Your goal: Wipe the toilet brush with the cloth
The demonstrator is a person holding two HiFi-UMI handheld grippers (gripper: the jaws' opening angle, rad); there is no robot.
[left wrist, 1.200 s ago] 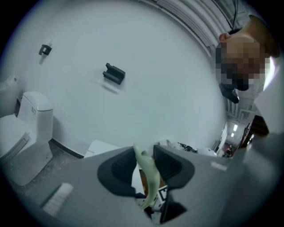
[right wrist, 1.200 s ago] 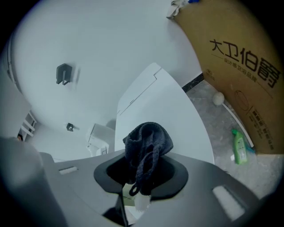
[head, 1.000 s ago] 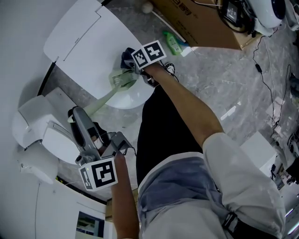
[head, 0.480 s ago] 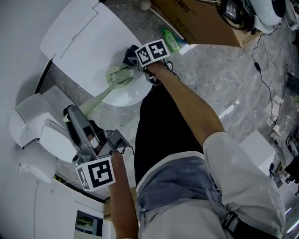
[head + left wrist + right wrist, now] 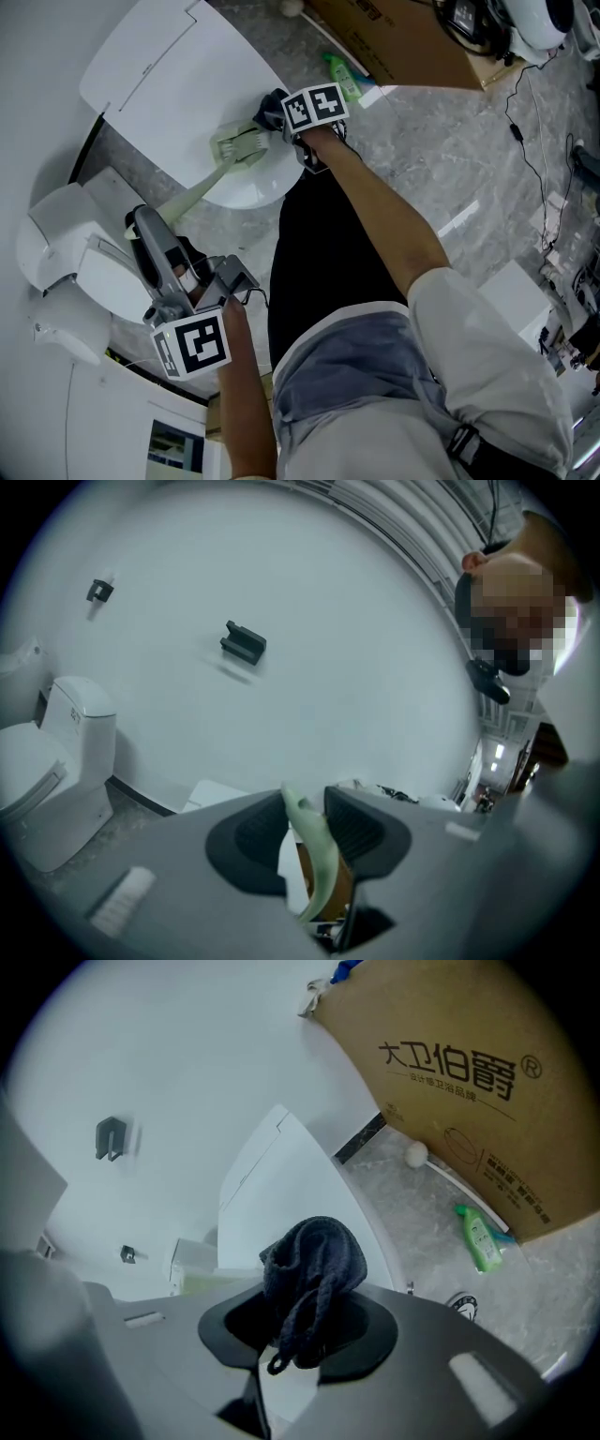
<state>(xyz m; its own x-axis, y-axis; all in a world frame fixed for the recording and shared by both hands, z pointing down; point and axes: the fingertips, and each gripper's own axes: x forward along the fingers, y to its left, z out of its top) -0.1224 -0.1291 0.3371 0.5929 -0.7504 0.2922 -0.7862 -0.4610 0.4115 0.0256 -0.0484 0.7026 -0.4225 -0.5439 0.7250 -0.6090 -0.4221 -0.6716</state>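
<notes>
The left tool (image 5: 307, 832) had its jaws closed tight on the curved end of the pale green plastic toilet brush (image 5: 236, 147), the handle filling the narrow gap between the black pads. The right tool (image 5: 298, 1324) was clamped on a bunched dark navy knitted cloth (image 5: 314, 1267), which bulged above the jaws with a loose fold hanging down between them.

In the head view the brush ran slantwise from the left tool up to its head, which lay over the front edge of the white closed toilet lid (image 5: 173, 80). The cloth sat just beside the brush head; whether they touched could not be told, since the right tool's marker cube covered that spot.

Past the toilet, on the grey marbled floor (image 5: 441, 159), a green plastic bottle (image 5: 480, 1237) lay against a brown cardboard box with printed characters (image 5: 459, 1072). A white ball-ended rod (image 5: 415, 1154) lay along the box foot. Black cables (image 5: 544, 141) trailed across the floor at the right.

The left gripper view showed a second white toilet (image 5: 56, 761) against a plain wall carrying a small dark bracket (image 5: 244, 642). White boxy shapes (image 5: 66, 253) left of the left tool were hard to identify. The person's dark trousers hid the floor under the arms.
</notes>
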